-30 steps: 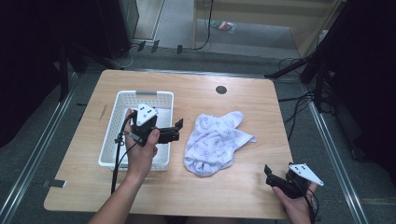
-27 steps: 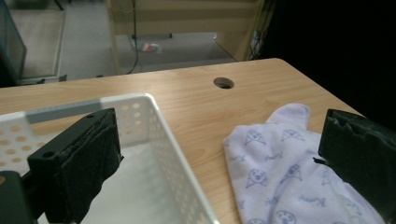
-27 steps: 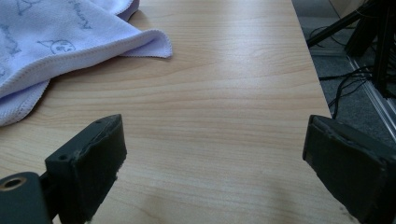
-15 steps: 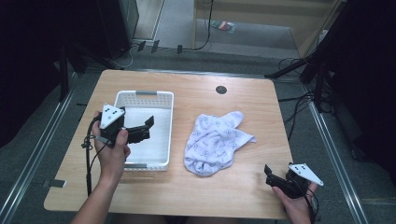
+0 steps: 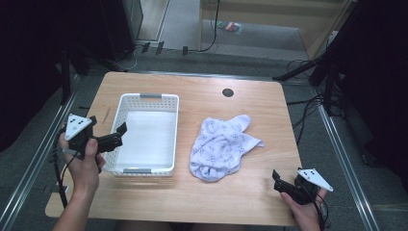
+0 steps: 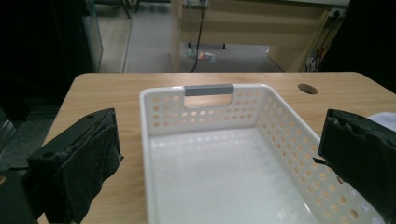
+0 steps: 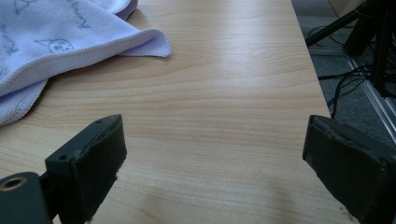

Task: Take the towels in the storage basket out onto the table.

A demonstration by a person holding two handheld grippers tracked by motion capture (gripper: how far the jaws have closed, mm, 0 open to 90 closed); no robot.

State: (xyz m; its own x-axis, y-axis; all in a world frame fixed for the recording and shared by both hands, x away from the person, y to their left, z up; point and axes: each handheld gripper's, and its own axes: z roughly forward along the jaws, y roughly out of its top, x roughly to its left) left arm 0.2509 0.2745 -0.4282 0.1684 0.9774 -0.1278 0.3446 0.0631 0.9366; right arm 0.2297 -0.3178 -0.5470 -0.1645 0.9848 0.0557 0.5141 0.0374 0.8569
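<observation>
Just off the left side of the white perforated basket (image 5: 146,134), the left gripper (image 5: 117,138) is held above the table's (image 5: 202,96) edge, its jaws spread wide and holding nothing. One jaw tip reaches over the basket's left wall (the high view shows it crossing the rim). In the left gripper view the same basket (image 6: 243,158) lies straight ahead of the left gripper (image 6: 224,172) and partly between its two black jaws, with the grey handle (image 6: 208,89) at the far end. The basket's floor is bare white plastic.

To the right of that gripper, past the basket, a pale lilac printed cloth (image 5: 221,147) lies crumpled on the wood, near the basket but not touching it. A round cable hole (image 5: 227,92) sits in the tabletop beyond the cloth.

The right gripper (image 5: 278,179) rests low at the table's near right corner, jaws likewise spread apart and empty. The cloth lies ahead of it and to its left, apart from the jaws. In the right gripper view the cloth's (image 7: 70,42) hemmed edge lies up and left of the right gripper (image 7: 215,168), with bare wood between the jaws.
</observation>
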